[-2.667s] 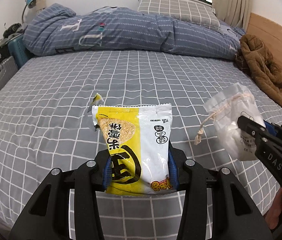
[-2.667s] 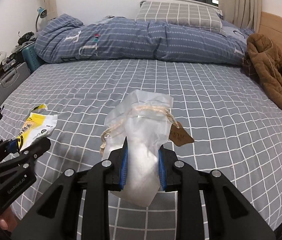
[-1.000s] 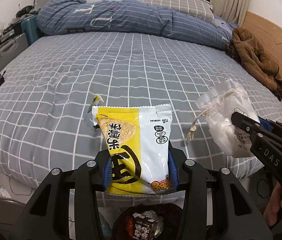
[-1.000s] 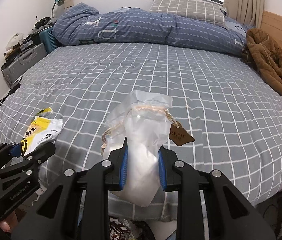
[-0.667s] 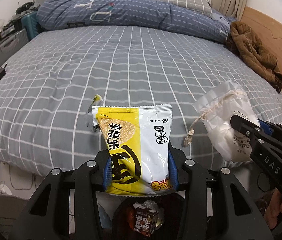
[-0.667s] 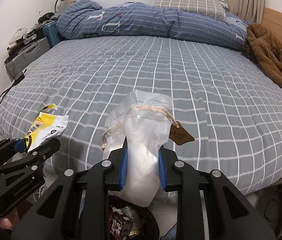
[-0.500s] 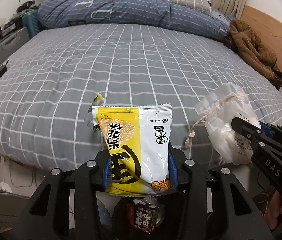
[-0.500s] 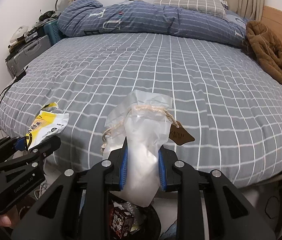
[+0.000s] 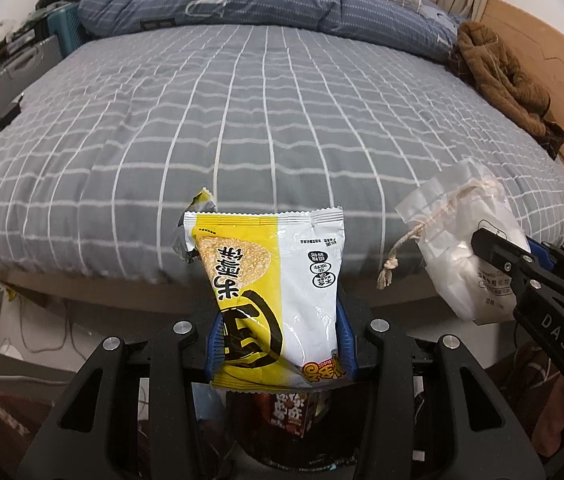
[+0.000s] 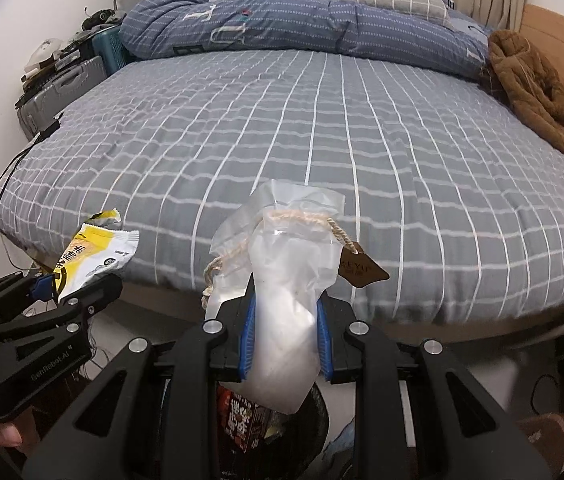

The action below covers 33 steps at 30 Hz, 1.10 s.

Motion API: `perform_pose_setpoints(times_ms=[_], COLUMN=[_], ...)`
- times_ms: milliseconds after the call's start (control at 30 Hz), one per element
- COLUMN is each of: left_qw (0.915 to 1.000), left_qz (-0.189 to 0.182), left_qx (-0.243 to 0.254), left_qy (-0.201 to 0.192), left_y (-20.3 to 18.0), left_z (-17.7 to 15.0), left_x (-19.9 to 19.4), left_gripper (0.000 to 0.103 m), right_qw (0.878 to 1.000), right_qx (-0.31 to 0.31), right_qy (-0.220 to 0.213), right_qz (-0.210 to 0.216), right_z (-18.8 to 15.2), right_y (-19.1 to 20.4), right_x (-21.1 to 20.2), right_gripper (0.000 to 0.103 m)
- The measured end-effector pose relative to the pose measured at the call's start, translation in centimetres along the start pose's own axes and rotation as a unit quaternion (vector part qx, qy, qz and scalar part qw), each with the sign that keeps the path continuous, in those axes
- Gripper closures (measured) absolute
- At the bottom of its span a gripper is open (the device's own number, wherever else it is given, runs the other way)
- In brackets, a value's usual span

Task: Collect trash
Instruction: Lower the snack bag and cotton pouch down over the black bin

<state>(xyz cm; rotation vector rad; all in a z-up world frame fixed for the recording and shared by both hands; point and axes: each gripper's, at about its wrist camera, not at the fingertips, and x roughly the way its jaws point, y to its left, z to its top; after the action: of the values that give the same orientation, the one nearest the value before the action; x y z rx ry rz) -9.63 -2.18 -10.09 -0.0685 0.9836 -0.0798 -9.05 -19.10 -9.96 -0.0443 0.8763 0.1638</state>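
Hovering now past the bed's [image 9: 282,120] near edge, both grippers' fingers pinch trash (left gripper [image 9: 280,344] snack wrapper [image 9: 270,280], right gripper [image 10: 284,344] plastic pouch [image 10: 282,300]) above the newly visible bin [image 10: 314,432], ready for release.

I am seeing a yellow and white snack wrapper [image 9: 270,292] standing upright, its print upside down, its torn top edge up and its lower end pinched between blue pads. A clear plastic bag [image 10: 286,300] with a beige drawstring and a brown tag is standing upright beside it, likewise pinched at its lower part. Below both, a dark trash bin [image 10: 314,432] is sitting on the floor at the bed's foot, already holding a dark red carton [image 9: 290,412].
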Motion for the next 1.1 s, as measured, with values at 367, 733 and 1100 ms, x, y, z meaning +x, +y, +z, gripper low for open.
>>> perform_pose_setpoints(times_ms=[367, 733, 1100], left_qw=[0.9988, 0.9951, 0.9900], left_qz=[0.001, 0.016, 0.043], left_qx=[-0.026, -0.009, -0.013], left_qy=[0.043, 0.097, 0.133], left_y=[0.9, 1.8, 3.4], left_z=[-4.7, -7.9, -9.7], left_x=[0.2, 4.2, 8.1], left_gripper=[0.060, 0.060, 0.060], right_qw=[0.999, 0.996, 0.988], right_qx=[-0.002, -0.001, -0.009], right_qy=[0.044, 0.090, 0.150], right_qz=[-0.005, 0.020, 0.027], right_z=[-4.5, -7.3, -9.8], right_y=[0.6, 0.6, 1.4], right_x=[0.2, 3.2, 7.6], right_gripper=[0.079, 0.079, 0.077])
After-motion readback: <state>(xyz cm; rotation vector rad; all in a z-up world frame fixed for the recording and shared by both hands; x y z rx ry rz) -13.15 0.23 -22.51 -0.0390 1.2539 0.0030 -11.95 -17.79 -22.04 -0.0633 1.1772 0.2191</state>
